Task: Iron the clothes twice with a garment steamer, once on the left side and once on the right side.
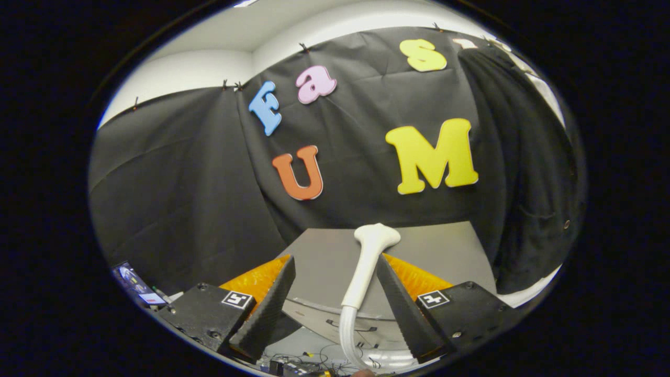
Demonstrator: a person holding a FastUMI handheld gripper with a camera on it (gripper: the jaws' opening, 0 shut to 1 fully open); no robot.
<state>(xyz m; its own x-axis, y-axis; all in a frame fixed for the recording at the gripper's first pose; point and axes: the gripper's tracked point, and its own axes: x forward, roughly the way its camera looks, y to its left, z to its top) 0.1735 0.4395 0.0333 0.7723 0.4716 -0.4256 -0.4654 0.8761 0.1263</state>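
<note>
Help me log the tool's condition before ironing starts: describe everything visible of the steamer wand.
The steamer wand is white and smooth, like plastic, with a slim tapering handle that widens into a flat head at the top. A ribbed white hose runs down from its lower end. It stands nearly upright, leaning slightly, between the gripper fingers, close against the right finger with a gap to the left one. The jaws stand open and do not clamp it. Behind it lies a grey table.
</note>
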